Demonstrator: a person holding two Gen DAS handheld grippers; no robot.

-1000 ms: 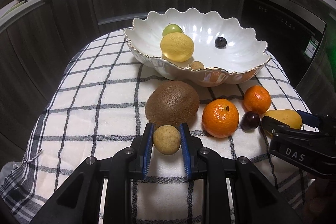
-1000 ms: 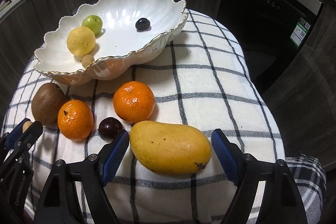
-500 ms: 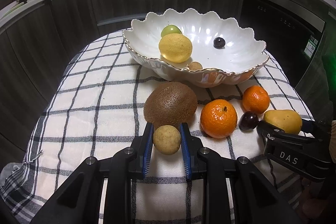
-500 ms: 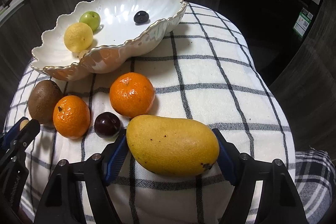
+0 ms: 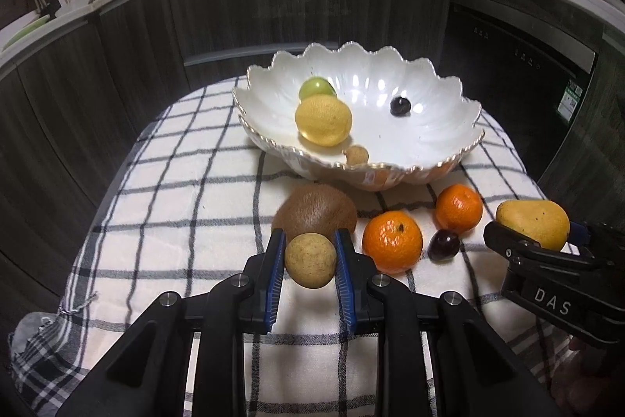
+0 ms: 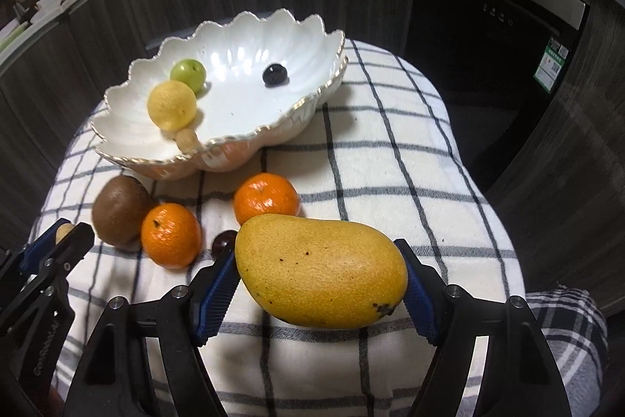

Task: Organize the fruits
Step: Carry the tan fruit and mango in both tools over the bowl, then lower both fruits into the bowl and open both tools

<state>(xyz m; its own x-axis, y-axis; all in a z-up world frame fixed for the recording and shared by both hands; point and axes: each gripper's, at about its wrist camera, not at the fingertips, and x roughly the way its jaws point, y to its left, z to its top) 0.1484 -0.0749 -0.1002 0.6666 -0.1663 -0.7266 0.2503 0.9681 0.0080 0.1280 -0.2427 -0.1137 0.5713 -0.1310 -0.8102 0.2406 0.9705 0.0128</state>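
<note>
Though gripped, mango (image 6: 322,270) crosswise (stem-end rightward).

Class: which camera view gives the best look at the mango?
The right wrist view: the mango fills the foreground, whole, between the right tool's pads. In the left wrist view it sits small at the right edge, partly hidden by that tool.

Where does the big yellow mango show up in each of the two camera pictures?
Left wrist view: the mango sits at the far right edge, gripped in the right claw.
Right wrist view: the mango fills the lower middle, between the blue pads of that same claw.
Shared landmark: the white scalloped bowl behind the fruit in both views.
</note>
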